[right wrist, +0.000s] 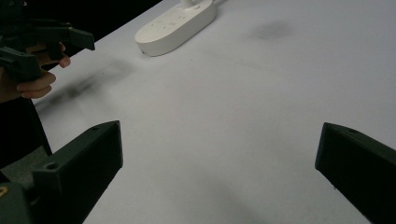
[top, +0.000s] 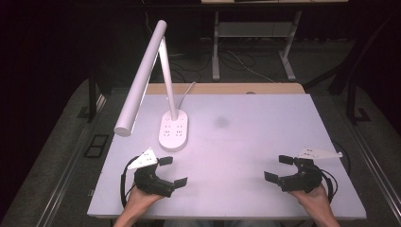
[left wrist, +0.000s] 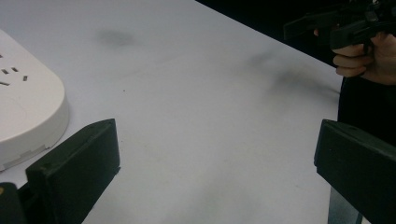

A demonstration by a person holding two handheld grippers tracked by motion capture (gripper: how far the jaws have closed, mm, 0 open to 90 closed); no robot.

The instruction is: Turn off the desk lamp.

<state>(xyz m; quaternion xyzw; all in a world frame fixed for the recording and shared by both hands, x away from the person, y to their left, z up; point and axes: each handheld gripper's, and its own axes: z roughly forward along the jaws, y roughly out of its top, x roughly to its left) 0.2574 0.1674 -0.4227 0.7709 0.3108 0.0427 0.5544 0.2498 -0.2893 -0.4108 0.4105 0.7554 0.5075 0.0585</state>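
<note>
the thing nearest the work is the white desk lamp with an oval plastic base and a long tubular head [top: 173, 130], standing toward the far left of the pale matte table [top: 246, 142], its thin stem leaning up from the base and its head angled forward and down toward the near left edge. the left gripper [top: 173, 171] hovers just in front of that base with its black jaws spread wide and nothing between them; in the left gripper view the base's rounded edge [left wrist: 28, 116] sits just beside the left jaw, apart from it. the right gripper [top: 280, 168] hangs over the near right of the table, well apart from the lamp, its jaws likewise spread and empty. my guess is the main risk lies in how top-heavy the lamp looks: a push or grab low on the smooth base could slide it or tip the long head over, and the head overhangs the left hand [top: 137, 201], so a lift of that arm might knock it. the white cord [top: 187, 92] trailing off the far edge could snag if the base is dragged.
</note>
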